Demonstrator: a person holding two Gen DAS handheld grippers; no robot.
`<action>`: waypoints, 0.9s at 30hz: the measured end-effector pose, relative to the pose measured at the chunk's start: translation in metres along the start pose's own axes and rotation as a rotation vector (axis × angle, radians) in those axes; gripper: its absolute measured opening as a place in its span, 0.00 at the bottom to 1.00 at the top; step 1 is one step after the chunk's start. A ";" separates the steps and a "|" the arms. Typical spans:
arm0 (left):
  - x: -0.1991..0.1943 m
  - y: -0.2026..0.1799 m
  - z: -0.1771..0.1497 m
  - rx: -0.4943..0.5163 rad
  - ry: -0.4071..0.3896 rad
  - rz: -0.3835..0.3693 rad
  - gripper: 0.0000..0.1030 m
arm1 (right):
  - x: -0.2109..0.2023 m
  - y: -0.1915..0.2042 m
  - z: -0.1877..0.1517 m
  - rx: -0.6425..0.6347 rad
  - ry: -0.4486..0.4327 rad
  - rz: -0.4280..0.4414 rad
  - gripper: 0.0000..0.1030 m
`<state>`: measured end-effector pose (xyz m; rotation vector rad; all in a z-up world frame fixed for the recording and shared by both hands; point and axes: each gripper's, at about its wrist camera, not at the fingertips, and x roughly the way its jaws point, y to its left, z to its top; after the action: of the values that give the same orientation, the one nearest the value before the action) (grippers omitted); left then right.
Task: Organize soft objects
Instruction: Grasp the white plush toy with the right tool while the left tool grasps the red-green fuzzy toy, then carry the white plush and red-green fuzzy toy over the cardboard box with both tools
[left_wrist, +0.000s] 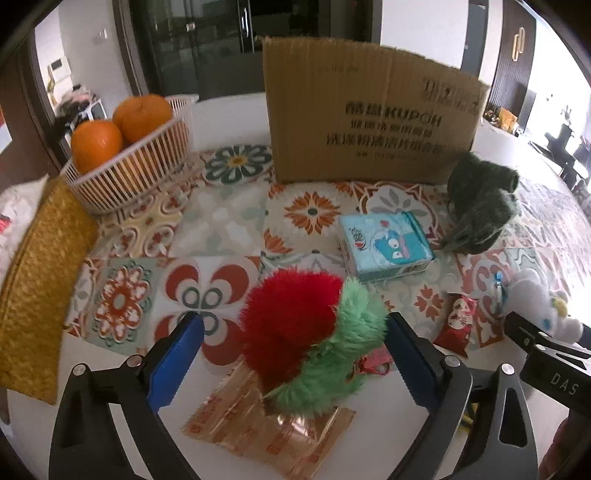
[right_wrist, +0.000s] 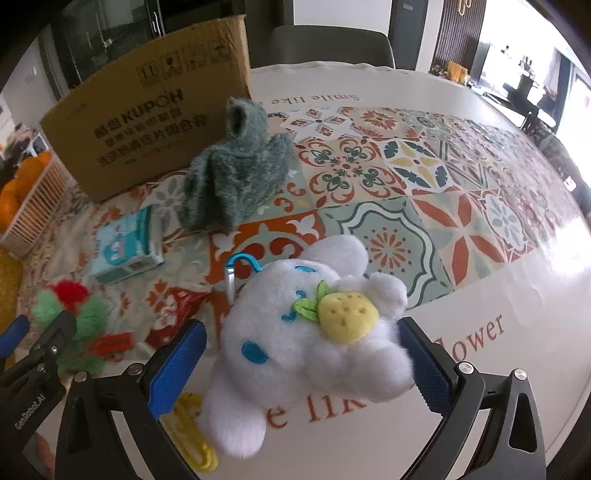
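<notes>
Fluffy and surely light, the red-and-green plush (left_wrist: 314, 332) lay on the worktop (left_wrist: 221, 229) between the spread left hand-held gripper (left_wrist: 295, 350), the white plush (right_wrist: 310, 347) likewise inside the spread right hand-held gripper (right_wrist: 303, 365); both looked squashy, best pinched mid-body.
</notes>
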<state>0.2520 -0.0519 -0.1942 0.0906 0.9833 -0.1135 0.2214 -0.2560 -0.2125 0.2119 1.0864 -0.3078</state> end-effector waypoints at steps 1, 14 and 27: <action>0.004 -0.001 -0.001 0.002 0.007 0.002 0.92 | 0.004 -0.001 0.001 0.001 0.007 -0.008 1.00; 0.028 -0.006 -0.003 -0.008 0.046 -0.022 0.59 | 0.029 -0.007 0.004 0.000 0.078 0.020 0.91; 0.015 -0.010 0.000 0.010 0.044 -0.108 0.41 | 0.003 -0.002 0.001 -0.031 0.010 0.053 0.85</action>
<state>0.2588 -0.0624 -0.2068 0.0498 1.0318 -0.2160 0.2229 -0.2590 -0.2151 0.2144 1.0934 -0.2425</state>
